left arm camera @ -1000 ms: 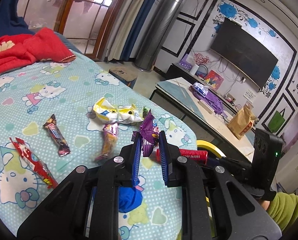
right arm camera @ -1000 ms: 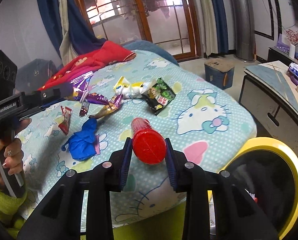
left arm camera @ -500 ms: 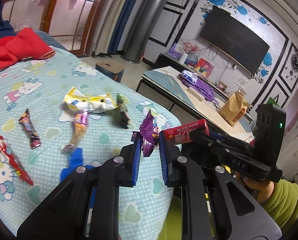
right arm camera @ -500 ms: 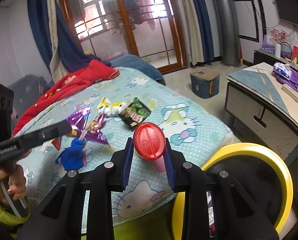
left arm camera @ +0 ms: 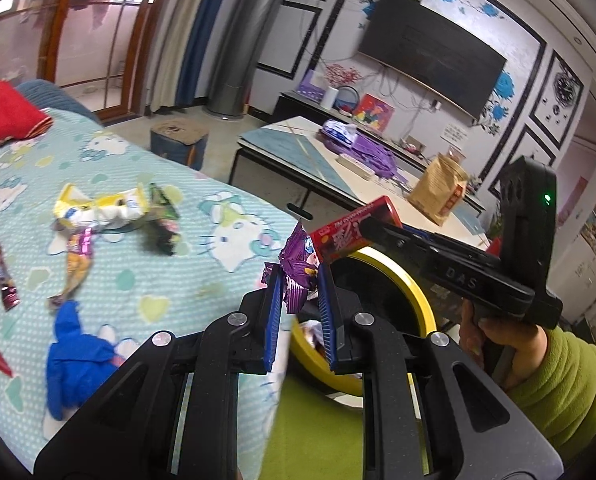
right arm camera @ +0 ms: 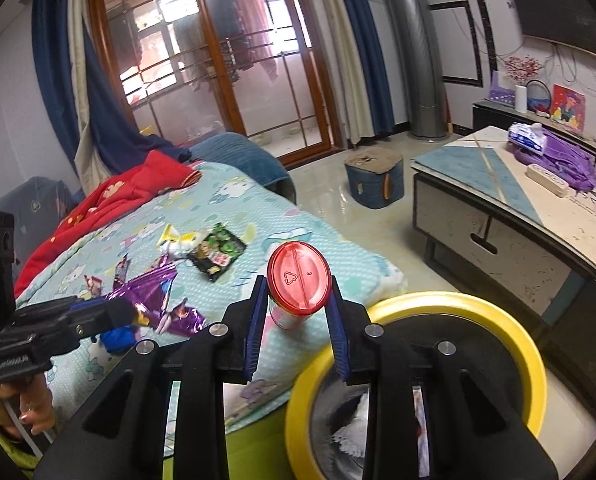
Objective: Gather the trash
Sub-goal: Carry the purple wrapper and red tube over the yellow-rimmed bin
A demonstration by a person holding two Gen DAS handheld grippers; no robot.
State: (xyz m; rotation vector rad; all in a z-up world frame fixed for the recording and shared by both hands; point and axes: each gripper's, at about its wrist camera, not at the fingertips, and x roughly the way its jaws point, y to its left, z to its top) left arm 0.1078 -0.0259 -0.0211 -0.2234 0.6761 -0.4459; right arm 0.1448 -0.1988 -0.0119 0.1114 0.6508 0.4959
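My left gripper [left arm camera: 298, 280] is shut on a crumpled purple wrapper [left arm camera: 298, 260], held past the bed's edge above the yellow-rimmed trash bin [left arm camera: 417, 304]. My right gripper [right arm camera: 298, 292] is shut on a red tube with a red cap [right arm camera: 299, 280], just left of the bin's rim [right arm camera: 417, 304]. The left wrist view shows the tube [left arm camera: 349, 236] close beside the purple wrapper. On the Hello Kitty bedspread [left arm camera: 218, 280] lie a yellow-white wrapper [left arm camera: 98, 208], a dark green packet [left arm camera: 162, 220], a gold-purple wrapper [left arm camera: 78, 260], a brown candy bar [left arm camera: 4, 276] and a blue crumpled piece [left arm camera: 74, 364].
A red blanket [right arm camera: 118, 200] lies at the bed's far end. A low coffee table [right arm camera: 497, 200] stands right of the bin, and a blue stool box [right arm camera: 373, 180] sits on the floor. A hand in a green sleeve [left arm camera: 557, 380] holds the right gripper.
Both grippers have carried their loads to the right, off the bedspread and over to the yellow bin. The trash left on the bed has not moved.
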